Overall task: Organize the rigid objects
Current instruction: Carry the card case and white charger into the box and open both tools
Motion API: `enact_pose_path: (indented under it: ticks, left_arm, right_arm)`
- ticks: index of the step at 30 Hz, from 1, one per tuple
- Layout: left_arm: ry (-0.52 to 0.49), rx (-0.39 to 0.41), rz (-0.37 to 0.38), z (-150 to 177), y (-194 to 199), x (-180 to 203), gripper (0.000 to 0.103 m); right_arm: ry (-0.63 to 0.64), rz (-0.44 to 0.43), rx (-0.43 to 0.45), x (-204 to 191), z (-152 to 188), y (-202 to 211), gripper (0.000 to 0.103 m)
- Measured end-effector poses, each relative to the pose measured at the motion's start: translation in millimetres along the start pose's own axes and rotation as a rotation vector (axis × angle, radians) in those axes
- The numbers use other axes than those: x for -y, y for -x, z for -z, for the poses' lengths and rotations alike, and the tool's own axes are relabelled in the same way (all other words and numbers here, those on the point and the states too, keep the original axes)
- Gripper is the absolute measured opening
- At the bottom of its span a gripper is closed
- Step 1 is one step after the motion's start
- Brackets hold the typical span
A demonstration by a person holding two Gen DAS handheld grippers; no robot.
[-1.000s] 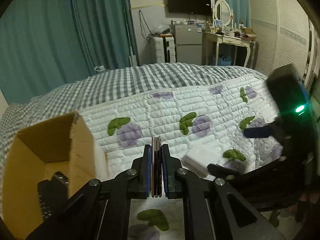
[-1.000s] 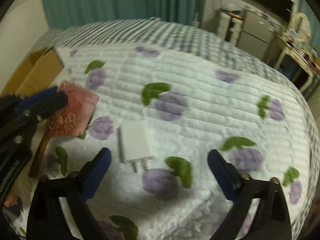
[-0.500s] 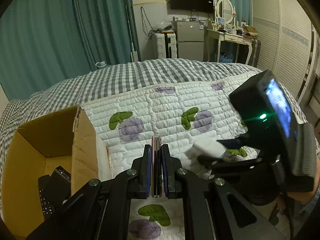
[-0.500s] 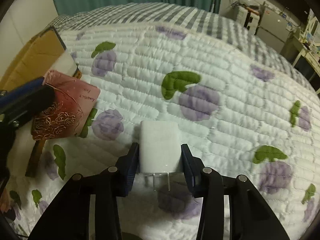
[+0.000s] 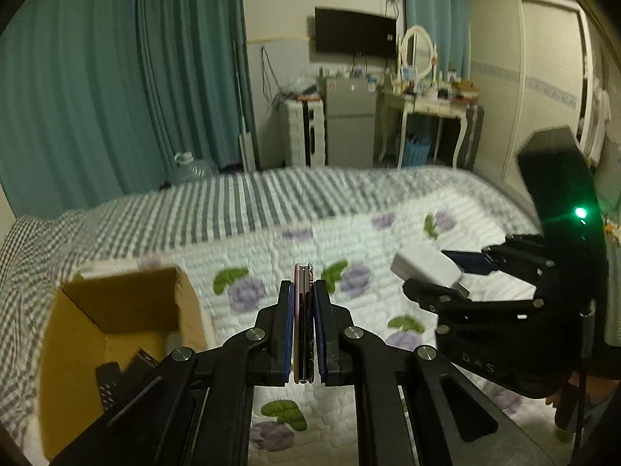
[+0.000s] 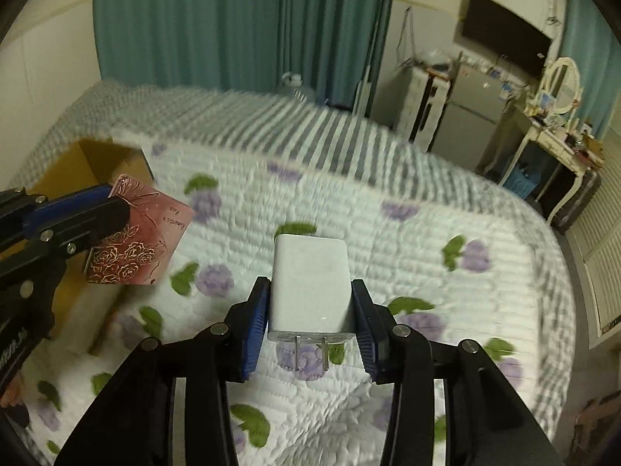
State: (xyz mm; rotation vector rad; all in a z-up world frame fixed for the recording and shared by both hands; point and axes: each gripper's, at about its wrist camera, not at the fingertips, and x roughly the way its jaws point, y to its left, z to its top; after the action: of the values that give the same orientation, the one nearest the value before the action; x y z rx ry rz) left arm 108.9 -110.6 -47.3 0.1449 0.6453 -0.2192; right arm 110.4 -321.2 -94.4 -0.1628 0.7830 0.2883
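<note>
A bedroom with teal curtains (image 5: 116,77) and a wall television (image 5: 355,32) frames a bed (image 6: 388,240) under a floral quilt — a cardboard box (image 5: 116,310) sits at its left. Above it, the right gripper (image 6: 308,330) clamps a white charger (image 6: 310,279); the left gripper (image 5: 302,310) pinches a pink case (image 5: 303,322) edge-on.

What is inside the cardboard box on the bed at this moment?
Inside the cardboard box a black object, maybe a remote control with buttons, leans near the bottom. The left gripper and the near box wall hide the rest of the floor.
</note>
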Motion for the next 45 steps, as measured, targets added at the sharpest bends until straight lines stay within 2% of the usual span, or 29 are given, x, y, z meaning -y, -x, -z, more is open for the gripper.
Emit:
enact_pose_path:
  ticks: [5, 10, 17, 23, 31, 38, 45]
  left_arm:
    - [0.013, 0.070, 0.007, -21.4, 44.4, -21.8, 0.010]
    - [0.031, 0.123, -0.003, -32.5, 88.5, -58.8, 0.010]
    - [0.046, 0.143, -0.049, -28.5, 122.8, -120.8, 0.010]
    - [0.033, 0.084, -0.098, -9.5, 107.9, -173.8, 0.010]
    - [0.077, -0.036, -0.097, 25.7, 51.4, -214.1, 0.010]
    - [0.075, -0.090, -0.068, 34.7, 3.0, -231.7, 0.010]
    - [0.069, -0.128, -0.035, 39.8, -17.0, -236.3, 0.013]
  right_arm:
    - [0.005, 0.026, 0.067, -16.7, -26.1, 50.5, 0.041]
    - [0.032, 0.027, 0.144, -55.3, -57.4, 102.2, 0.041]
    - [0.094, -0.025, 0.191, -124.3, -85.3, 129.1, 0.041]
    - [0.133, -0.076, 0.169, -176.6, -96.3, 106.8, 0.041]
    - [0.178, -0.121, 0.077, -223.1, -100.3, 33.5, 0.041]
    - [0.187, -0.125, 0.013, -227.7, -93.1, -14.5, 0.041]
    - [0.182, -0.108, -0.027, -224.5, -92.6, -41.9, 0.041]
